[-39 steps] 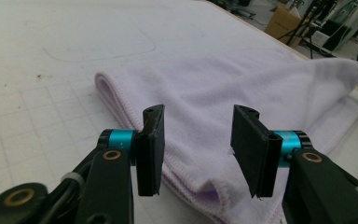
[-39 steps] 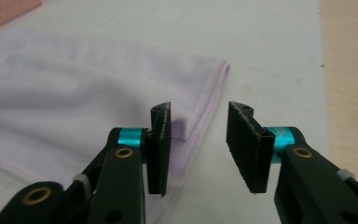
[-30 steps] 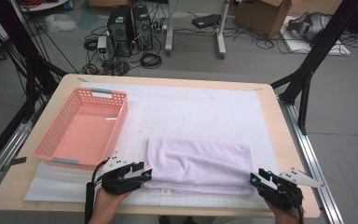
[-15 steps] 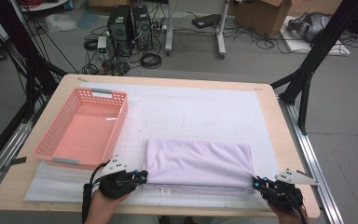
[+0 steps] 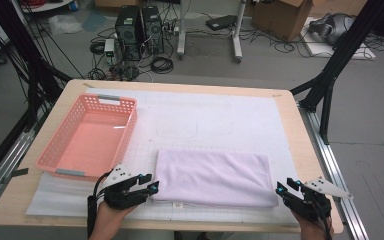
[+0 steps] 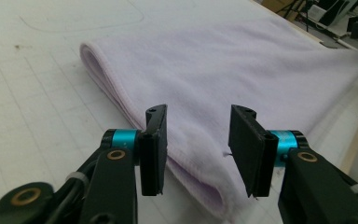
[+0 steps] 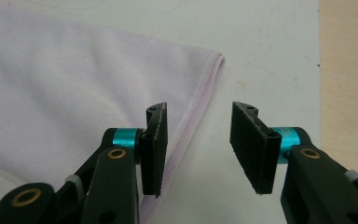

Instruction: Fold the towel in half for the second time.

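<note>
A folded lilac towel (image 5: 214,177) lies flat on the white mat (image 5: 215,117) that covers the bench (image 5: 307,150), toward the near edge and right of the middle, with a pink basket (image 5: 87,137) standing apart from it at the left. The left gripper (image 5: 147,187) sits at the towel's near left corner; its jaws have just been opening and now stand apart, with the rounded folded edge of the towel (image 6: 223,84) running in between them (the pads press on nothing, so the cloth is not held). The right gripper (image 5: 286,187) sits at the near right corner, just beside the towel; its jaws have likewise just been opening and stand apart. In the right gripper view the hemmed edge of the towel (image 7: 74,79) runs along its left jaw, and the gap between the jaws shows mostly bare mat (image 7: 261,51).
</note>
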Available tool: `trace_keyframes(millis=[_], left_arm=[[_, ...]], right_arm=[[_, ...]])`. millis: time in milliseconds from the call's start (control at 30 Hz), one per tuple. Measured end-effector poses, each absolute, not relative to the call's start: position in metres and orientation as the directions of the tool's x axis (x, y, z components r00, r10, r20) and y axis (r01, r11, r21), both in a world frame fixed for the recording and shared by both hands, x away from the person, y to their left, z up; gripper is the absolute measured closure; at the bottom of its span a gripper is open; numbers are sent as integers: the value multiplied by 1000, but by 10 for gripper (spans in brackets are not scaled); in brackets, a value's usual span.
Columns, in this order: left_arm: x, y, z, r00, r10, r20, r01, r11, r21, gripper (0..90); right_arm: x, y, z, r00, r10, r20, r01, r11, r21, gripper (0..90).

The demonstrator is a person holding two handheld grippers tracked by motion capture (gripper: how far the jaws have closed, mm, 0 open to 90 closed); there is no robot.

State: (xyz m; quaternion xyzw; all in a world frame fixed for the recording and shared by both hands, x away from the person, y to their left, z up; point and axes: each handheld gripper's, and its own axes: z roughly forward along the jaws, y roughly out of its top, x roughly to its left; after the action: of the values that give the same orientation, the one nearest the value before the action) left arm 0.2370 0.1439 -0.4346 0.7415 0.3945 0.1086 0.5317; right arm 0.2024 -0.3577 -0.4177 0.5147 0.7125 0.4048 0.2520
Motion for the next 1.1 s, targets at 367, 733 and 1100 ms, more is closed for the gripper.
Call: trace_keyframes(millis=[367,733,1100], left_arm=[[284,133,-431,656,707,-265,464,-101,880,453],[314,121,-431,650,736,-188,434,-157,887,438],[323,120,-430,621,768,-156,445,-183,876,427]], right_arm=[[256,-341,-425,-457,887,57,529,220,820,690],[310,-321,-442,-471,874,-121,537,393,747,798],[304,-353,-433,-383,924,0,516,214,829,606]])
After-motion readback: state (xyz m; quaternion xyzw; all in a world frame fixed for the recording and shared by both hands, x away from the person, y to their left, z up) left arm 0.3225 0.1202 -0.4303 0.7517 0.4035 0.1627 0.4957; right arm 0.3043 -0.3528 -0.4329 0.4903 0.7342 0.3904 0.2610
